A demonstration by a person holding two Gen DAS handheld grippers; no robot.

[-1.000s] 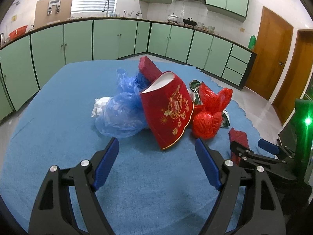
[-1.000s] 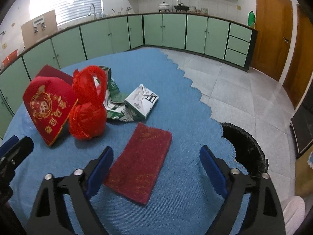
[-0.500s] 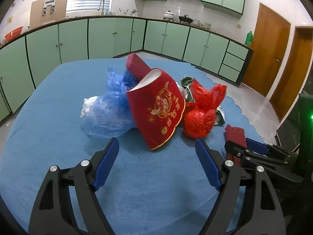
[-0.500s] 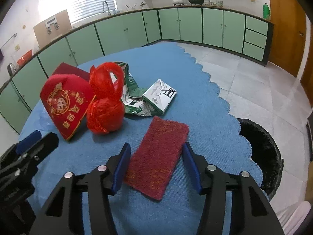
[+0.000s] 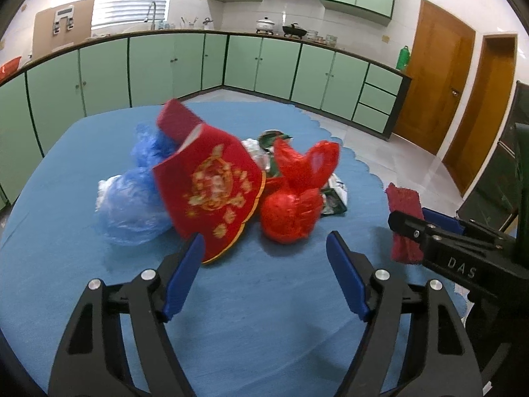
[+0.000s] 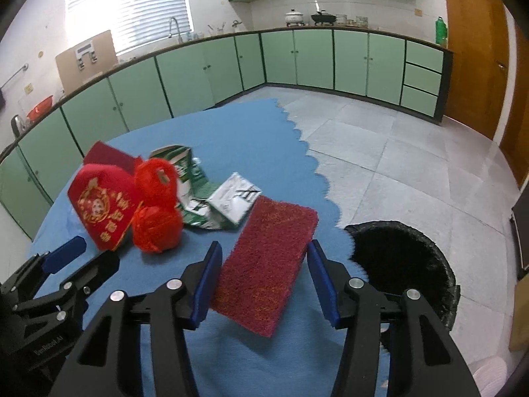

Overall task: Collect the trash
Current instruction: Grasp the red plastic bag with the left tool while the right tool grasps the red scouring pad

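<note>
Where we look along the left gripper (image 5: 264, 274), its blue pads are closing with only bare blue tablecloth (image 5: 66, 281) between them, gripping nothing. At twelve o'clock from it the trash lies heaped: a red embroidered pouch (image 5: 211, 192) leaning over a blue plastic bag (image 5: 132, 211), and a knotted red plastic bag (image 5: 294, 198) just beside it. Behind these we make out only scraps of green-and-white wrapper (image 5: 334, 198), mostly hidden, and the whole heap is smeared by blur. At three o'clock the right gripper (image 5: 420, 218) enters, its black finger covering the middle of a red scouring pad (image 5: 401, 195).

Through the right wrist view, that gripper (image 6: 261, 264) has the pad (image 6: 267, 258) clamped between its blue fingers, tilted and lifted off the cloth. At two o'clock a black-lined trash bin (image 6: 403, 258) stands on the floor, partly cut off by the finger. At ten o'clock we see the pouch (image 6: 102, 208), the red bag (image 6: 155, 211) and the crumpled wrappers (image 6: 228, 201); the blue bag is hidden here.
</note>
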